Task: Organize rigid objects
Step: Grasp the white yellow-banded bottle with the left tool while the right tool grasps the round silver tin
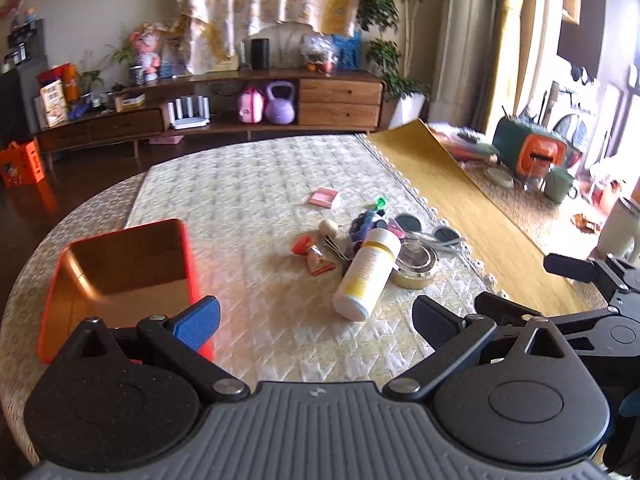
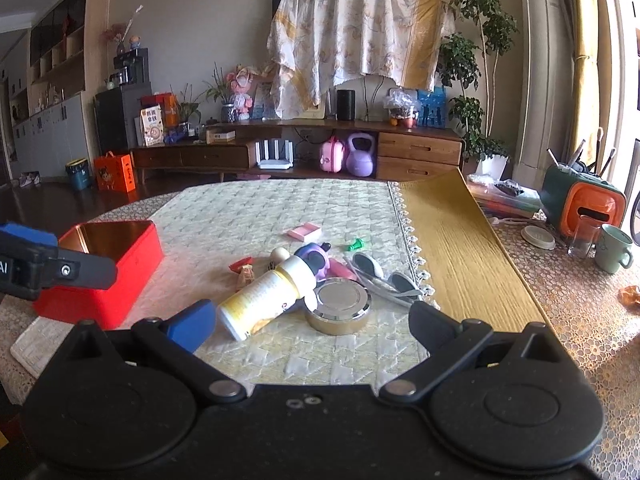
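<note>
Nothing looks sorted yet: the red tin box (image 2: 116,264) at ten o'clock sits empty, while the white bottle (image 2: 266,298), round gold tin (image 2: 338,308) and sunglasses (image 2: 384,276) lie heaped at twelve. Left gripper (image 1: 316,316) and right gripper (image 2: 312,322) gape wide, holding nothing.

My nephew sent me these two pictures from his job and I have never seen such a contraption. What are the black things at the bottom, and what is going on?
Those are hand-held tongs, one in each of a person's hands, each carrying a camera that looks out along its two fingers. One picture comes from the left tongs, the other from the right tongs. Both stand open and hold nothing. On the quilted table cover sits an open red tin box, and beside it a heap of small things: a white bottle lying on its side, a round gold tin, sunglasses and a pink card. Presumably they go into the box.
</note>
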